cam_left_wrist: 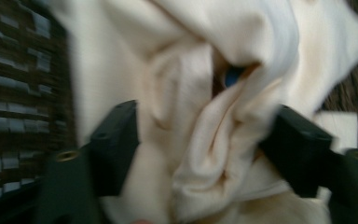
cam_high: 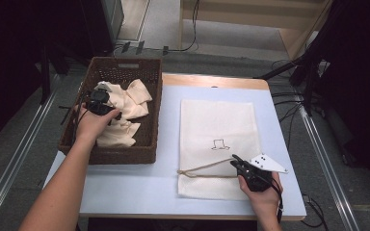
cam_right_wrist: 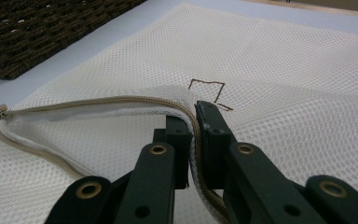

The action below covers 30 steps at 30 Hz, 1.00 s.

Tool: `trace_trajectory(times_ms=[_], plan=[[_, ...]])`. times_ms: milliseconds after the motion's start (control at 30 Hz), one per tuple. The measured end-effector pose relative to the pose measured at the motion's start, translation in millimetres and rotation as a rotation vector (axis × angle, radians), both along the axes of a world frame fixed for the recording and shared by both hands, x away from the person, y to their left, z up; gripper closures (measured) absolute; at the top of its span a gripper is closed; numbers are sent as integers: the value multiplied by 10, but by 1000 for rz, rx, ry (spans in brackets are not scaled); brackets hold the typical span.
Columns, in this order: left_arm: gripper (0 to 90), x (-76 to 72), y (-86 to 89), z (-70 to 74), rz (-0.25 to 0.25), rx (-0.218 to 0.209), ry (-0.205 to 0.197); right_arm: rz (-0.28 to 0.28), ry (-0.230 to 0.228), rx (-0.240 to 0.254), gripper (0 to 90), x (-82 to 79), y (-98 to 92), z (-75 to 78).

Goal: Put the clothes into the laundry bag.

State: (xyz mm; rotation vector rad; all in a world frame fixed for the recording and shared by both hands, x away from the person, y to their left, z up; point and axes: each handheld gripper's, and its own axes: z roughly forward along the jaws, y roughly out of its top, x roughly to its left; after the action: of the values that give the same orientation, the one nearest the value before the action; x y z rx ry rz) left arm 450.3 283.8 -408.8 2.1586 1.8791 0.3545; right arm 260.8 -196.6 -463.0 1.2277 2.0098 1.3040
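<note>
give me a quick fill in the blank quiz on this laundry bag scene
1. The right gripper pinches the mesh laundry bag at its ____ edge.
2. The cream cloths lie inside a wicker ____.
3. The left gripper has ____ between its jaws.

Missing words: zipper; basket; cloth

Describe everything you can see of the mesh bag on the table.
The mesh bag is a cream, fine-netted rectangle lying flat on the pale blue table, right of the wicker basket. A small brown outline mark sits near its middle. A tan zipper runs across its near end, unzipped, the opening gaping. The right gripper is shut on the upper zipper edge, lifting it slightly off the lower layer.
</note>
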Motion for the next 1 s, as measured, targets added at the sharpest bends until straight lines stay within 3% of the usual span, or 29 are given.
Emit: trace_trajectory(times_ms=[100, 200, 300, 333, 367, 467, 533, 567, 600, 767, 800, 867, 900, 933, 967, 1000], plan=[[140, 39, -12, -104, -6, 42, 35, 2, 3, -1, 852, 1, 10, -7], [80, 65, 19, -182, 5, 13, 48, 4, 5, -4, 851, 5, 21, -16], [108, 65, 15, -180, -2, 3, 53, 5, 7, -1, 852, 5, 30, -18], [163, 60, 1, -160, -25, -21, 56, 6, 6, -2, 851, 5, 30, -18], [331, 50, -17, -134, -40, -57, 63, 7, 6, -2, 851, 6, 29, -19], [699, 29, -33, -98, -97, -110, 69, 8, 5, 0, 852, 11, 19, -19], [764, 20, -62, -61, -143, -136, 75, 10, 3, -2, 852, 16, 19, -18], [771, 14, -87, -33, -182, -192, 73, 11, 2, -2, 852, 17, 21, -16], [776, 6, -114, 8, -235, -274, 74, 10, 2, 0, 852, 18, 22, -14], [780, -155, -322, 370, -513, -629, -24, 6, 8, 5, 853, 31, 22, -16], [780, -211, -342, 459, -566, -671, -45, 7, 7, 4, 853, 33, 21, -17], [778, -335, -311, 647, -639, -664, -119, 9, 5, 2, 852, 30, 16, -19], [776, -395, -248, 731, -639, -685, -168, 9, 4, 1, 853, 28, 12, -19], [775, -430, -168, 784, -627, -734, -208, 9, 2, 1, 853, 26, 6, -18], [774, -448, -87, 809, -591, -766, -246, 7, 0, 1, 853, 25, 0, -17], [772, -448, -20, 813, -532, -746, -278, 6, 1, 4, 853, 24, -3, -18]])
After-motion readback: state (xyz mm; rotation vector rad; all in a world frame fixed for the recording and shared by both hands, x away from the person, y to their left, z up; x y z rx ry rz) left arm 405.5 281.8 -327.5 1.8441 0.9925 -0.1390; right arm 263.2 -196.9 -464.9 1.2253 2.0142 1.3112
